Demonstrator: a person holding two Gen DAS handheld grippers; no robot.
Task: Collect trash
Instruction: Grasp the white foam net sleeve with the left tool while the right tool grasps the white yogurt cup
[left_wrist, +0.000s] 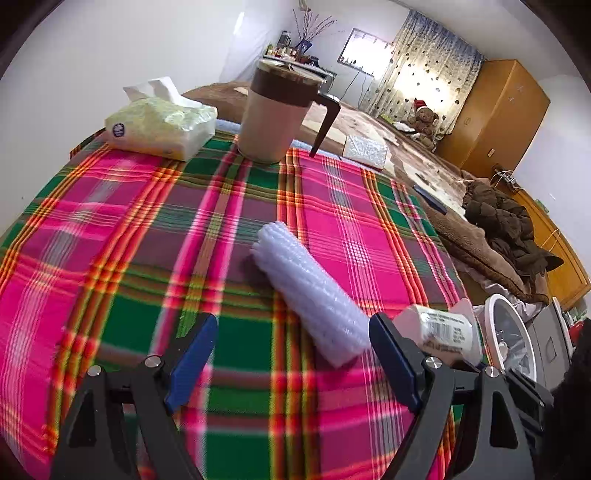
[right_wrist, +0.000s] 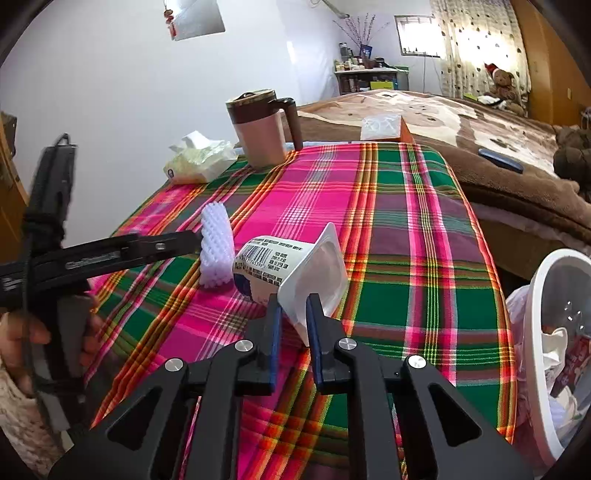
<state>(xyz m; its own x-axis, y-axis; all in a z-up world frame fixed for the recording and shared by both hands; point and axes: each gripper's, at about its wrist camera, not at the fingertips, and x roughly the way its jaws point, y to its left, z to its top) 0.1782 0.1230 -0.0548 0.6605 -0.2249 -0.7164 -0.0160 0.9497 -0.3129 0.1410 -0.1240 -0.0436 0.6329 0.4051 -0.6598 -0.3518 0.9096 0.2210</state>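
Right gripper (right_wrist: 291, 314) pinches yogurt cup (right_wrist: 291, 266) rim (bin (right_wrist: 543, 295) beside table edge)

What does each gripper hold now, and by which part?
The right gripper holds the yogurt cup by its rim, near a corner. The left gripper is open and holds nothing; the foam roll lies between its fingers.

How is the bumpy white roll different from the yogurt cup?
The foam roll lies flat on the tablecloth, untouched; the yogurt cup is pinched at its rim by the right gripper. The foam roll is bumpy and plain; the yogurt cup is smooth with a barcode label. Both are white.
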